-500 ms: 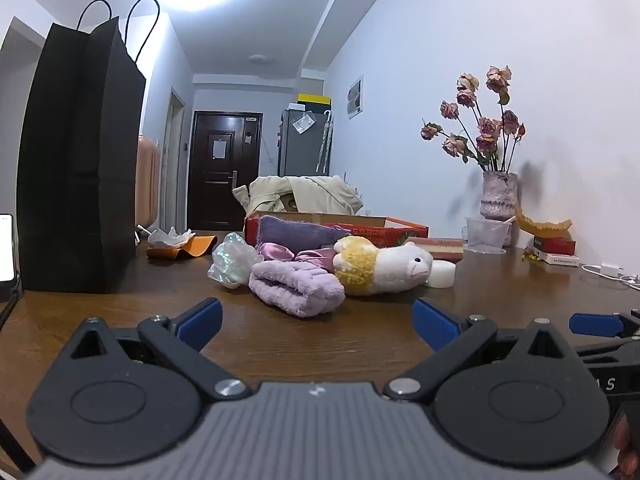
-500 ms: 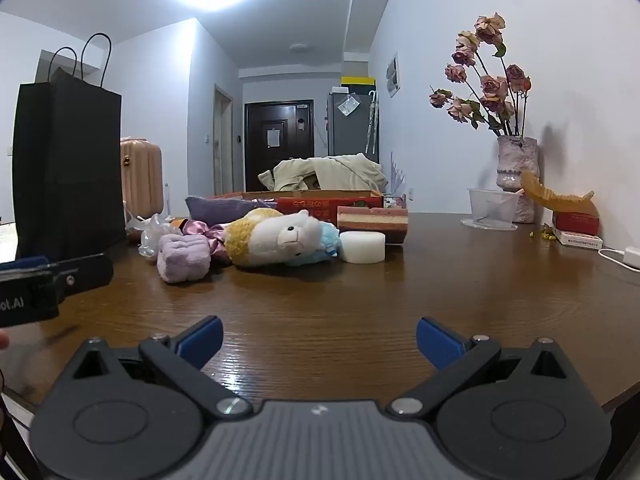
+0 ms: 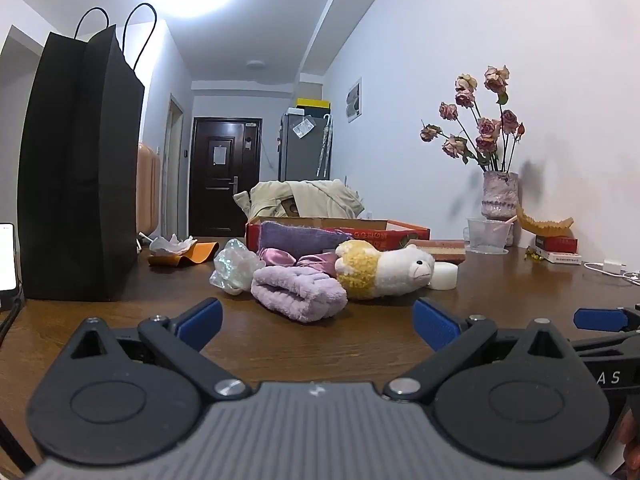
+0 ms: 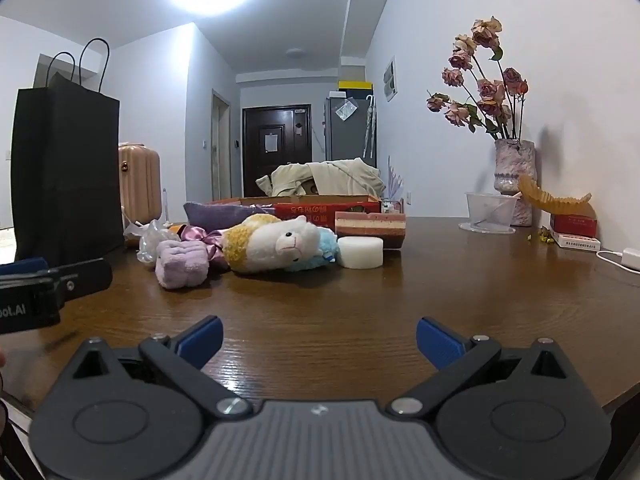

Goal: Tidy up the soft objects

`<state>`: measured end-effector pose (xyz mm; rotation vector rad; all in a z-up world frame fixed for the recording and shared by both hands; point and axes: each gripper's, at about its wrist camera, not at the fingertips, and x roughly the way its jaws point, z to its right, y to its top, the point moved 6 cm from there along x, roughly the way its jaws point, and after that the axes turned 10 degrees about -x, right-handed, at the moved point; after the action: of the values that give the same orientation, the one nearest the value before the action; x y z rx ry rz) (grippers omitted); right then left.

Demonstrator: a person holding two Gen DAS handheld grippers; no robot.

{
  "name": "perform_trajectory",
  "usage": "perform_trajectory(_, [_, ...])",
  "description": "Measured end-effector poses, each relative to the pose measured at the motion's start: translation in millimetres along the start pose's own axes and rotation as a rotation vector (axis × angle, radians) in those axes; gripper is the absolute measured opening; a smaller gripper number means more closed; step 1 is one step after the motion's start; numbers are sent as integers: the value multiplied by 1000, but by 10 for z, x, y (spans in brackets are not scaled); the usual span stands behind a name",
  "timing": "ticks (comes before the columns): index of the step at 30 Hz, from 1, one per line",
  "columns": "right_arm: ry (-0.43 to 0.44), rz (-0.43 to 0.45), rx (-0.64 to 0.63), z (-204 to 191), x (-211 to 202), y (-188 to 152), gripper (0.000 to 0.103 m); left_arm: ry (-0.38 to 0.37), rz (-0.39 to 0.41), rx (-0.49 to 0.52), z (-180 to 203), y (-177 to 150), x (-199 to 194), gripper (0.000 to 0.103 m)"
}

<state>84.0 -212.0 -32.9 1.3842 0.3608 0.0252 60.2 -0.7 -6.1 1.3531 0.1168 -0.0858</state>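
Note:
A pile of soft things lies mid-table: a rolled lilac towel (image 3: 298, 292) (image 4: 182, 262), a white and yellow alpaca plush (image 3: 386, 268) (image 4: 272, 248), a pink satin bow (image 3: 298, 260), a purple cloth (image 3: 296, 236), a clear crinkled bag (image 3: 234, 266), a light blue plush (image 4: 320, 254) and a white round sponge (image 4: 360, 252) (image 3: 444, 274). A red cardboard box (image 3: 380, 232) (image 4: 324, 208) stands behind them. My left gripper (image 3: 316, 318) is open and empty, just short of the towel. My right gripper (image 4: 318, 338) is open and empty, well short of the pile.
A tall black paper bag (image 3: 80, 168) (image 4: 64, 172) stands at the left. A layered sponge block (image 4: 370, 226) lies by the box. A vase of dried roses (image 3: 498, 192), a plastic cup (image 3: 488, 234) and small boxes (image 3: 558, 248) line the right wall. A phone (image 3: 7, 256) is at far left.

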Motion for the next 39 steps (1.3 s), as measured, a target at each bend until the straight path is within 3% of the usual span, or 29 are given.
perform_trajectory(39, [-14, 2, 13, 45, 46, 2, 103, -6, 26, 14, 18, 18, -13, 103])
